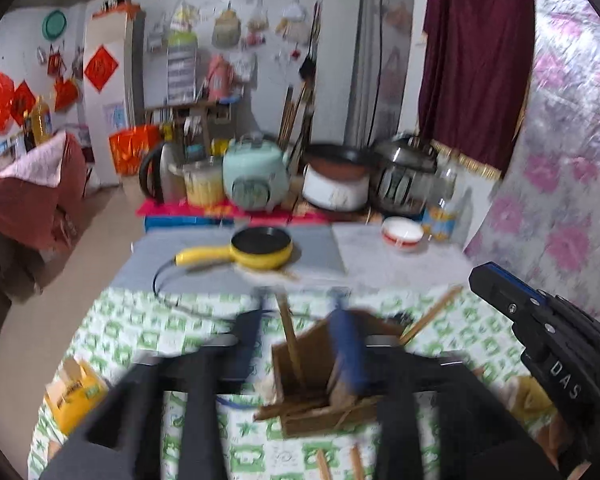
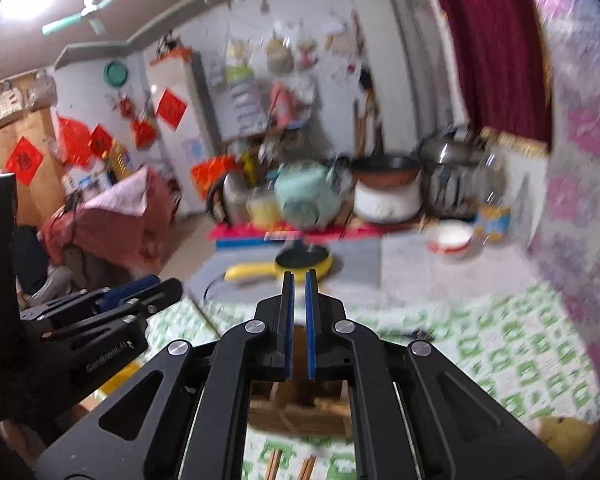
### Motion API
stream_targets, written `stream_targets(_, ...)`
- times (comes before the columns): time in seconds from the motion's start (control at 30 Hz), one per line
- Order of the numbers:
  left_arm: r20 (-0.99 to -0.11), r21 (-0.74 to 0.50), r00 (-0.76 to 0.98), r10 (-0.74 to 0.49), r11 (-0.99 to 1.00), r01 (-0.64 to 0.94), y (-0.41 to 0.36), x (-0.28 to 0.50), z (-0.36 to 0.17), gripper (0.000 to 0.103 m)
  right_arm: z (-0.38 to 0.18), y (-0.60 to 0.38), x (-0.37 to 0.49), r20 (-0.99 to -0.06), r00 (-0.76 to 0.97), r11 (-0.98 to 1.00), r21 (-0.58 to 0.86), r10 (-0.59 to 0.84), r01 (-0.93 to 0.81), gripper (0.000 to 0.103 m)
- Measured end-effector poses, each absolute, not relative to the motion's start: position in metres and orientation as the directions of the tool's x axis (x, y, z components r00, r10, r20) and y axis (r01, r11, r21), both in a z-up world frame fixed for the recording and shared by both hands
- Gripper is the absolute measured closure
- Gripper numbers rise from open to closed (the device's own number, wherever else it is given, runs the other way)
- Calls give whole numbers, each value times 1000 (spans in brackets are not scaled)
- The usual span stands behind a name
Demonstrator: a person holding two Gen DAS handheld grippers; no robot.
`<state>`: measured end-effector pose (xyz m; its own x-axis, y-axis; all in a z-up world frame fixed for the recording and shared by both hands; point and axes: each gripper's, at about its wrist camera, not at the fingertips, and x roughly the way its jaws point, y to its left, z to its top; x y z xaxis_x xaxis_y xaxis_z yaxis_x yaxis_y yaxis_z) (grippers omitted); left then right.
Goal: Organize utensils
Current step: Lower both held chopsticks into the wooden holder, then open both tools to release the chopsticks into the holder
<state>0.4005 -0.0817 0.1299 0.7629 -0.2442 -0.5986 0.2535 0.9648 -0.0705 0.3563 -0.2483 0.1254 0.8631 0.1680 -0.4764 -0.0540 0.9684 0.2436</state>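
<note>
The left tool [image 1: 300, 344], jaws apart and empty, and the right tool [image 2: 299, 324], jaws nearly together and empty, both hover over the brown wooden compartmented utensil box [image 1: 320, 392]. Loose wooden chopsticks [image 1: 430, 314] lie on the green-patterned counter [image 1: 140, 332] beyond, angled away rightward, nearer the right.

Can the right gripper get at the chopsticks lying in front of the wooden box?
Probably yes. The right gripper is empty and nearly shut, and the chopsticks lie uncovered on the cloth just short of the box; it must open first.
</note>
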Motion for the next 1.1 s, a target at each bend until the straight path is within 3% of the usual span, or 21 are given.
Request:
stream_targets(0.13, -573, -36, 793, -207, 973, 228, -65, 385, 133, 32, 128, -256, 347, -471, 868, 967, 250, 157, -39, 89)
stream_targets(0.2, -550, -24, 814, -187, 978, 208, -56, 373, 141, 21, 137, -257, 338, -455, 878, 968, 250, 149, -34, 86)
stream_targets(0.4, -520, -25, 838, -166, 984, 179, -34, 329, 155, 10, 157, -252, 289, -413, 903, 976, 215, 120, -31, 67)
stream_targets(0.57, -533, -1, 834, -142, 986, 167, -20, 287, 148, 6, 159, -244, 238, -391, 915, 982, 188, 100, -27, 47)
stream_targets(0.83, -631, 24, 765, -128, 983, 184, -17, 233, 82, 6, 120, -229, 164, -405, 913, 995, 98, 50, -11, 30)
stream_targets(1.1, -729, 110, 680, -83, 966, 236, -25, 192, -4, 6, 50, -226, 136, -520, 854, 999, 51, 25, 1, 28)
